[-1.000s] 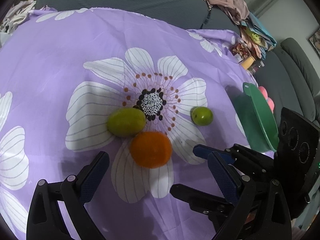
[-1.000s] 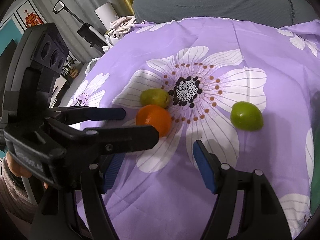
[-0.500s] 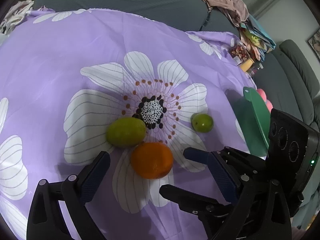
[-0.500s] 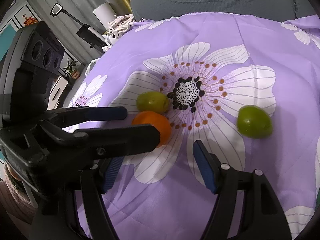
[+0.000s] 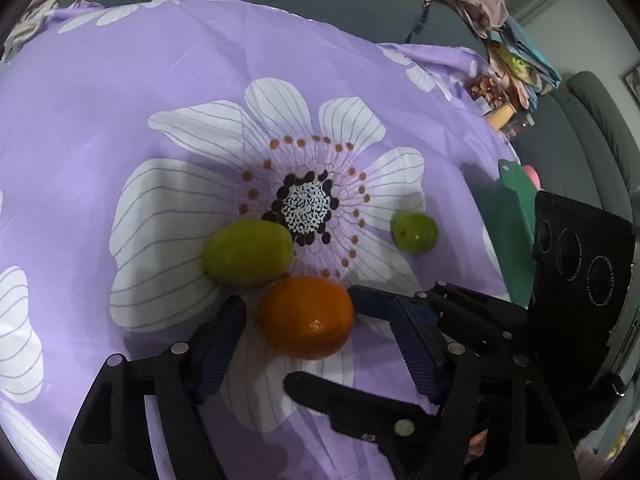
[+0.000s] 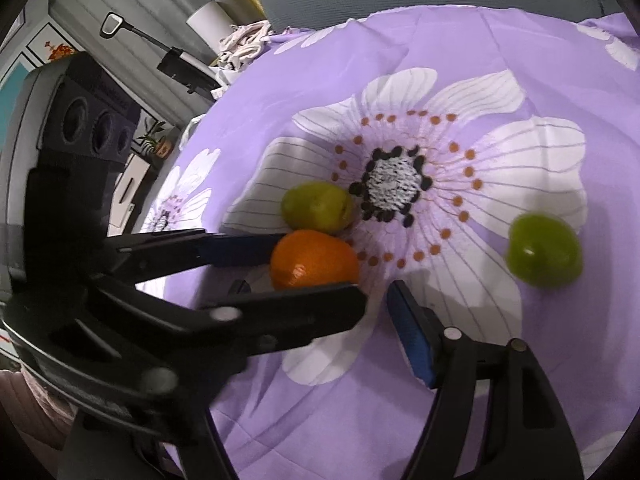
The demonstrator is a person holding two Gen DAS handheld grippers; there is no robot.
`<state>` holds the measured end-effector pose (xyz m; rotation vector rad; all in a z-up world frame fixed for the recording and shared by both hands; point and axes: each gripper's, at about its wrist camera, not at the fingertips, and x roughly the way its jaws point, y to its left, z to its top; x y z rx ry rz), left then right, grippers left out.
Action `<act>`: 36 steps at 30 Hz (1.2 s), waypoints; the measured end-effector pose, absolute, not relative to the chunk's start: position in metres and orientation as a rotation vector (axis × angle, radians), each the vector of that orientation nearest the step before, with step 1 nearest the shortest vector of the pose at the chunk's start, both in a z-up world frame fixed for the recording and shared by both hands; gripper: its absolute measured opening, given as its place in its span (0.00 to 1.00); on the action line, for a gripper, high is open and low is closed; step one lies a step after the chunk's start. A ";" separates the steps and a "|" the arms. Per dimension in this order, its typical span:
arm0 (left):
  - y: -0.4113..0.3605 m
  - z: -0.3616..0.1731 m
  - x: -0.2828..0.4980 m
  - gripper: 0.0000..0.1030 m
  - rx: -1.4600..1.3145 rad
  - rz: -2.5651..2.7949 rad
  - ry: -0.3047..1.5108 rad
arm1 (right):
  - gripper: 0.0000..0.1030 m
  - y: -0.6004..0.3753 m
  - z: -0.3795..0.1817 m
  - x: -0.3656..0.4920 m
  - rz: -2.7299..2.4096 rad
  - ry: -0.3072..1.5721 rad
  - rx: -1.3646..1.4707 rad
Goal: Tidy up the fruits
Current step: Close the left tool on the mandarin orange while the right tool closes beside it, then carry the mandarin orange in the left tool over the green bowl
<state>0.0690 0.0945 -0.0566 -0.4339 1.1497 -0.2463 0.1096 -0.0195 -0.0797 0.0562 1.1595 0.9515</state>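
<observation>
Orange (image 5: pixel 306 317) sits on the purple flowered cloth (image 5: pixel 120 120), touching the larger green fruit (image 5: pixel 248 251) behind it; smaller green fruit (image 5: pixel 414 233) lies apart to the right. My left gripper (image 5: pixel 298 312) straddles the orange, jaws closing, pads not yet pressing. My right gripper (image 6: pixel 320 344) hovers open and empty just beside it. Green bowl (image 5: pixel 516 204) at the cloth's right edge.
</observation>
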 end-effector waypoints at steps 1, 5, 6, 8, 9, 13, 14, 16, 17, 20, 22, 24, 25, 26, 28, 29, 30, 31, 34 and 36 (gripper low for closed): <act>0.094 -0.057 0.069 0.73 -0.436 -0.245 1.150 | 0.69 -0.017 -0.079 0.110 0.954 1.154 0.044; 0.093 -0.058 0.070 0.57 -0.426 -0.244 1.153 | 0.58 -0.007 -0.079 0.110 0.953 1.143 -0.006; 0.094 -0.059 0.070 0.53 -0.426 -0.244 1.150 | 0.54 -0.005 -0.080 0.110 0.958 1.144 -0.009; 0.096 -0.059 0.070 0.50 -0.430 -0.236 1.150 | 0.50 -0.003 -0.080 0.109 0.956 1.134 -0.023; 0.097 -0.059 0.069 0.49 -0.433 -0.237 1.150 | 0.46 -0.002 -0.080 0.110 0.953 1.132 -0.029; 0.097 -0.059 0.068 0.48 -0.431 -0.237 1.147 | 0.45 -0.002 -0.080 0.111 0.950 1.127 -0.038; 0.099 -0.059 0.068 0.48 -0.435 -0.238 1.145 | 0.45 -0.002 -0.080 0.111 0.949 1.125 -0.041; 0.098 -0.058 0.068 0.47 -0.443 -0.239 1.148 | 0.45 -0.003 -0.080 0.112 0.949 1.126 -0.040; 0.099 -0.058 0.068 0.47 -0.449 -0.240 1.150 | 0.45 -0.003 -0.079 0.112 0.950 1.126 -0.041; 0.098 -0.055 0.066 0.47 -0.454 -0.242 1.147 | 0.45 -0.003 -0.077 0.109 0.952 1.122 -0.044; 0.097 -0.052 0.064 0.47 -0.449 -0.243 1.142 | 0.45 -0.005 -0.075 0.107 0.955 1.118 -0.041; 0.096 -0.049 0.062 0.47 -0.447 -0.248 1.139 | 0.45 -0.006 -0.073 0.104 0.959 1.109 -0.043; 0.095 -0.047 0.061 0.47 -0.446 -0.250 1.138 | 0.45 -0.007 -0.071 0.102 0.961 1.104 -0.046; 0.094 -0.046 0.059 0.47 -0.447 -0.254 1.136 | 0.45 -0.008 -0.070 0.100 0.962 1.102 -0.045; 0.092 -0.044 0.056 0.47 -0.448 -0.260 1.135 | 0.45 -0.012 -0.068 0.096 0.965 1.099 -0.038; 0.090 -0.042 0.053 0.47 -0.447 -0.265 1.133 | 0.45 -0.014 -0.067 0.094 0.965 1.098 -0.034; 0.088 -0.041 0.052 0.47 -0.445 -0.267 1.133 | 0.45 -0.016 -0.067 0.092 0.965 1.095 -0.030; 0.086 -0.040 0.049 0.47 -0.442 -0.269 1.132 | 0.45 -0.019 -0.065 0.090 0.965 1.092 -0.025; 0.078 -0.039 0.044 0.47 -0.436 -0.278 1.139 | 0.45 -0.026 -0.065 0.083 0.961 1.091 -0.012; 0.073 -0.039 0.041 0.47 -0.435 -0.284 1.145 | 0.45 -0.032 -0.065 0.079 0.955 1.094 -0.006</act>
